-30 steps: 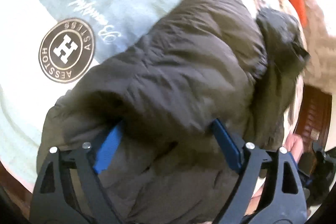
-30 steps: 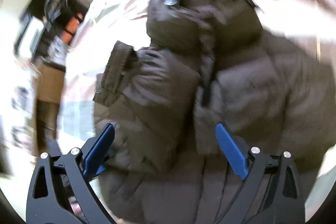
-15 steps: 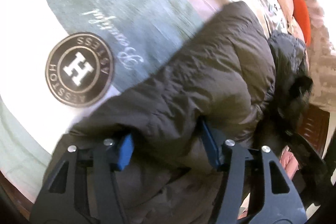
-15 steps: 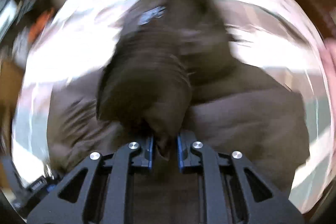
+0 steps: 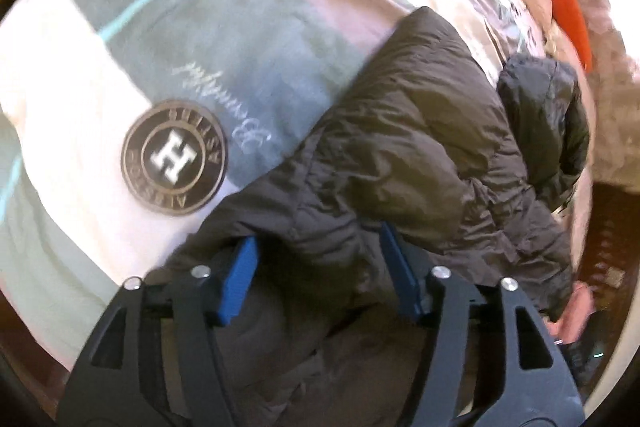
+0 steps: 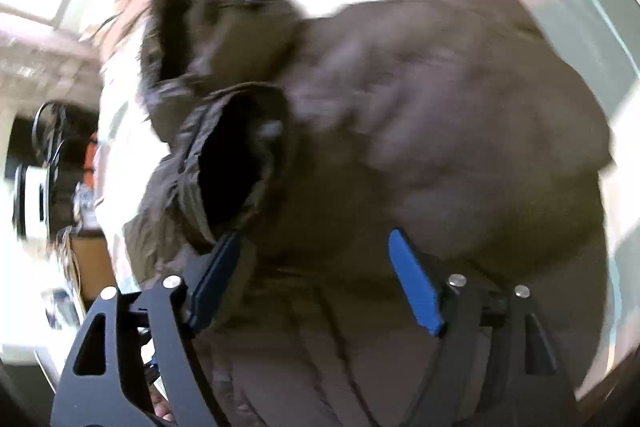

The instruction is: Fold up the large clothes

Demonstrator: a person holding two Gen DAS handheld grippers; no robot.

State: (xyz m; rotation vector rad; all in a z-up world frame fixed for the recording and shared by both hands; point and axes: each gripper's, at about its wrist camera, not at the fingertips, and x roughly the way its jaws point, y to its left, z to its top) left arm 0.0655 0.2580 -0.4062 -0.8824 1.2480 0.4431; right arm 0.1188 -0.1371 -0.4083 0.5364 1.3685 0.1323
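A dark brown puffer jacket (image 5: 420, 155) lies on a bed, its hood (image 5: 544, 119) toward the far right. My left gripper (image 5: 320, 267) is open, its blue pads (image 5: 240, 275) straddling a thick fold of the jacket. In the right wrist view the jacket (image 6: 440, 131) fills the middle, with a sleeve cuff (image 6: 236, 163) standing open at the left and the hood (image 6: 224, 19) behind it. My right gripper (image 6: 316, 279) is open over the jacket, its left pad (image 6: 212, 279) just below the cuff.
The bedcover (image 5: 200, 39) is grey-green, white and pink, with a round H logo (image 5: 175, 157). An orange carrot-shaped cushion (image 5: 570, 19) lies at the bed's far end. A hand (image 5: 576, 315) shows at the right. Furniture and boxes (image 6: 52, 187) stand left of the bed.
My right gripper was shut on the jacket half a second ago and has opened; a sleeve cuff now stands there. My left gripper has widened slightly and stays around the fold.
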